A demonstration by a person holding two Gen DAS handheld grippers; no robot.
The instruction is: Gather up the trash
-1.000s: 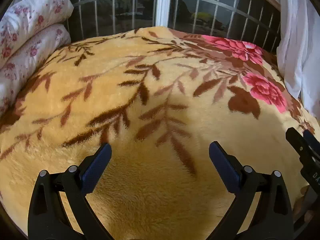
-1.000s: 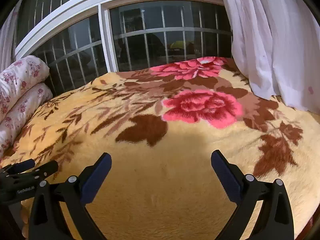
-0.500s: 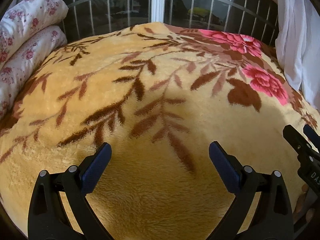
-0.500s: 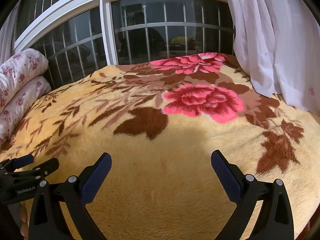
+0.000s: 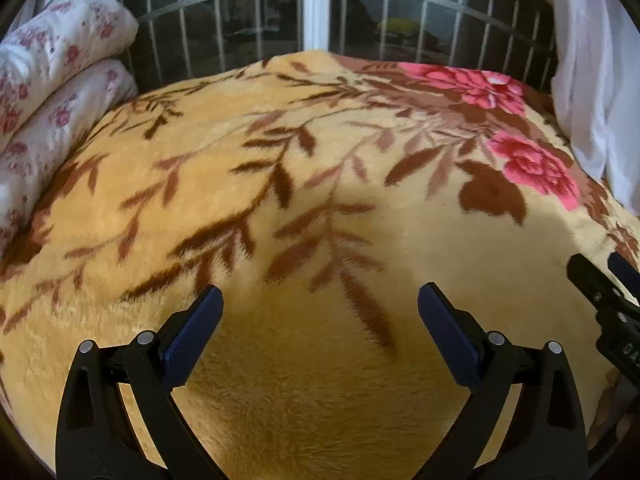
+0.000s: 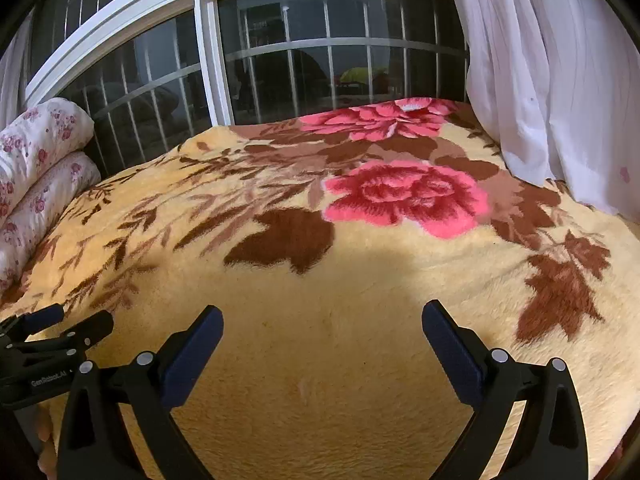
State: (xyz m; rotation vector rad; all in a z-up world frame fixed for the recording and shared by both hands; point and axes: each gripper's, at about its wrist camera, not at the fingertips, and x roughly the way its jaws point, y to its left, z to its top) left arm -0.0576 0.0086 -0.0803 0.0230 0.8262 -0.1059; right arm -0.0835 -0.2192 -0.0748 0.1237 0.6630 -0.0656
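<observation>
Both wrist views low over blanket [image 5: 304,392], facing window [image 6: 280,64]

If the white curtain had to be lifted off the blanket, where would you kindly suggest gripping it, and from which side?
Probably near its lower edge, where the white curtain drapes onto the blanket in loose vertical folds. I'd bring the open right gripper in low from the blanket side and pinch across one fold, which gives a ridge to close on.
</observation>
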